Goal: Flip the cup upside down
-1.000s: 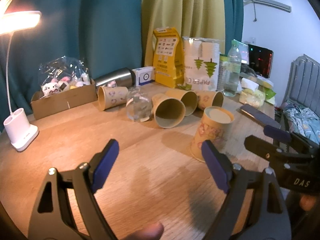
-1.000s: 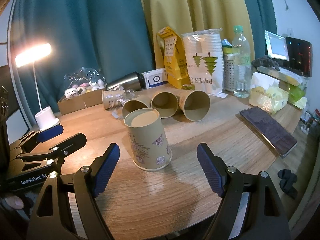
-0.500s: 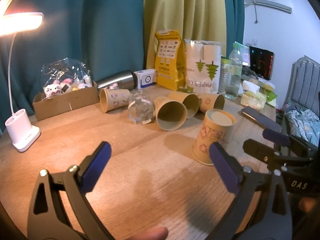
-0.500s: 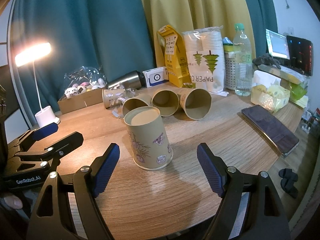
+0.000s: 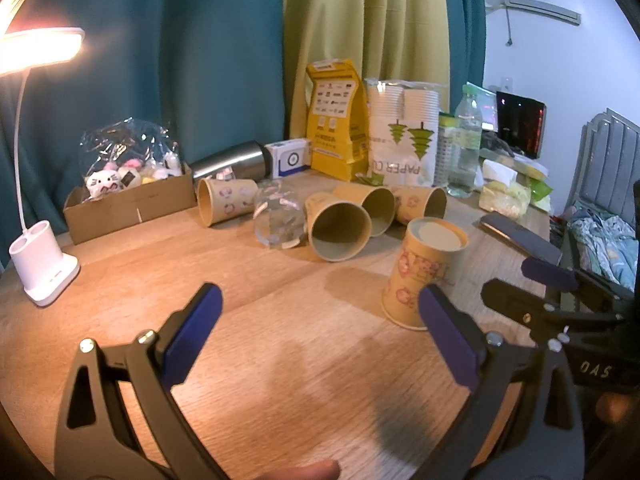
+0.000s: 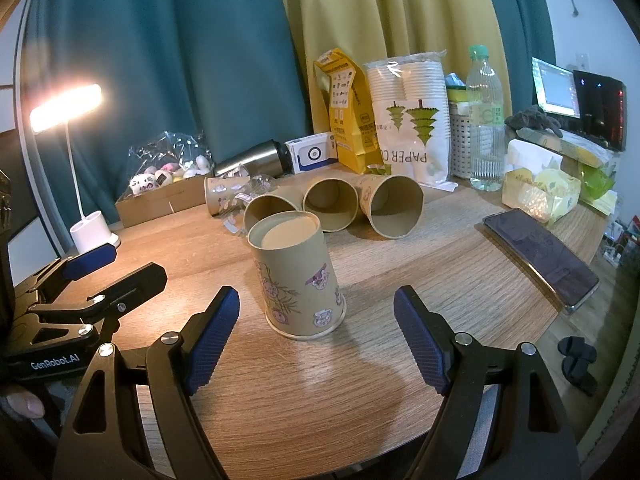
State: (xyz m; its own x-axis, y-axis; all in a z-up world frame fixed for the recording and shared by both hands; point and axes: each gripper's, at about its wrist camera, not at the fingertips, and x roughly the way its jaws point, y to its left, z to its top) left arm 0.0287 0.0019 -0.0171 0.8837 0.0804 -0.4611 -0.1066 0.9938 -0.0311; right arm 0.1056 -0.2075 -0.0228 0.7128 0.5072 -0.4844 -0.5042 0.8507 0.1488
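A tan paper cup with cartoon stickers (image 6: 296,276) stands upside down on the wooden table (image 6: 360,392), base up. It also shows in the left wrist view (image 5: 424,272). My right gripper (image 6: 316,340) is open and empty, just in front of the cup, not touching it. My left gripper (image 5: 320,340) is open and empty over bare table, with the cup beyond its right finger. Several more paper cups (image 6: 332,204) lie on their sides behind it.
A clear glass (image 5: 278,220) lies among the fallen cups. A phone (image 6: 540,256) lies at the right edge. A lit desk lamp (image 5: 42,268), a cardboard box of toys (image 5: 128,196), a steel flask, a yellow bag, a sleeve of paper cups and a water bottle (image 6: 486,120) line the back.
My left gripper has opened wider and drawn back a little. The right gripper and the upside-down cup have barely moved.
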